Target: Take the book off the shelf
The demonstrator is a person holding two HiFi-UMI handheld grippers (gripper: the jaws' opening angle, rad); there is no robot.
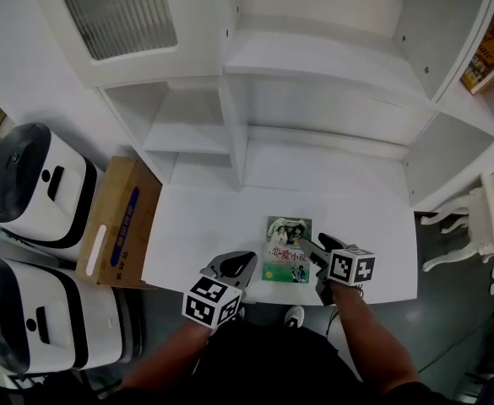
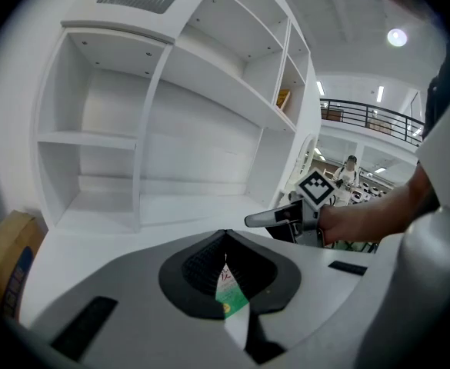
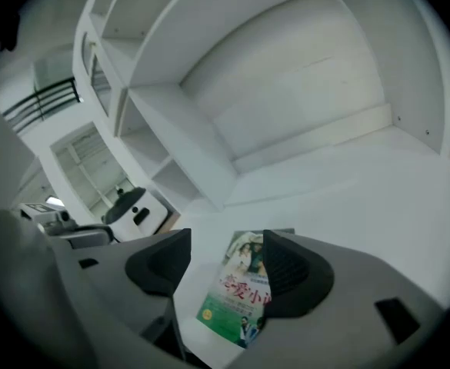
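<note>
Book lies flat on tabletop, mid front edge, already off the shelf. My right claw is wide open over it, gripping nothing. Left claw closed, empty. Best now: draw right claw clear without nudging the cover.

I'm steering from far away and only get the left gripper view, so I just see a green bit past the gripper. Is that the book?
Observer: Yes. The book lies flat, cover up, on the white tabletop in front of the shelves, not on them.
Operator: Is the other gripper holding it?
Observer: No. The right gripper is open, its jaws apart with the book lying below them, not pinched.
Operator: What's on the cover?
Observer: A pale photo on top, pink characters across the middle, green below.
</note>
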